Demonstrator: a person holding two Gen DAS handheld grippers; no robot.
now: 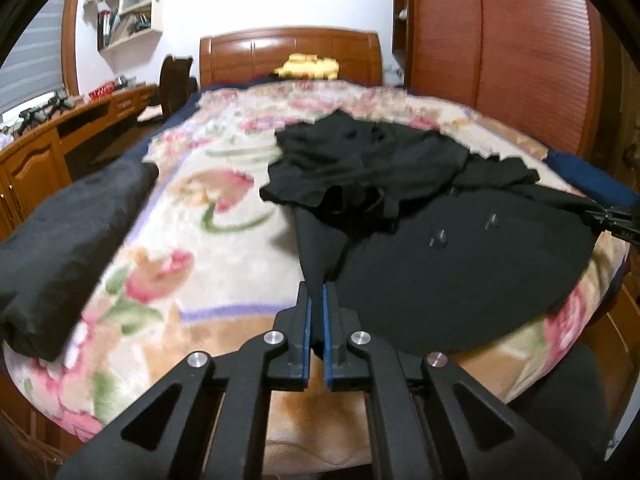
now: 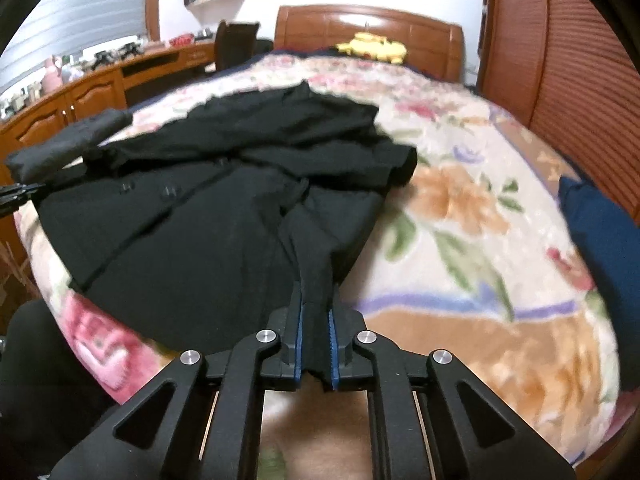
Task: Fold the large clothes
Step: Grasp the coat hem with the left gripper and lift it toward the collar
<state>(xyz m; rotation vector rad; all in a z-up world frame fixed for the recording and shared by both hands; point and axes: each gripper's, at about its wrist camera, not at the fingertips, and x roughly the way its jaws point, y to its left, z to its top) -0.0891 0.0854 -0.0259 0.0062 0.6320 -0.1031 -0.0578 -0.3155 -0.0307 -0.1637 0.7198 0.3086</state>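
Observation:
A large black coat [image 1: 460, 256] with dark buttons lies on the floral blanket [image 1: 192, 208] near the foot of the bed, its upper part bunched up further back. My left gripper [image 1: 316, 292] is shut on the coat's left hem corner. My right gripper [image 2: 316, 292] is shut on the coat [image 2: 192, 240] at its right hem corner. The right gripper's tip also shows at the right edge of the left wrist view [image 1: 612, 220]. The left gripper's tip shows at the left edge of the right wrist view [image 2: 16, 196].
A folded dark garment [image 1: 60, 232] lies on the bed's left side. A blue item [image 2: 600, 240] lies at the bed's right edge. A yellow item [image 1: 310, 66] lies by the wooden headboard [image 1: 288, 52]. A wooden desk [image 1: 68, 132] runs along the left, a wardrobe [image 1: 500, 48] on the right.

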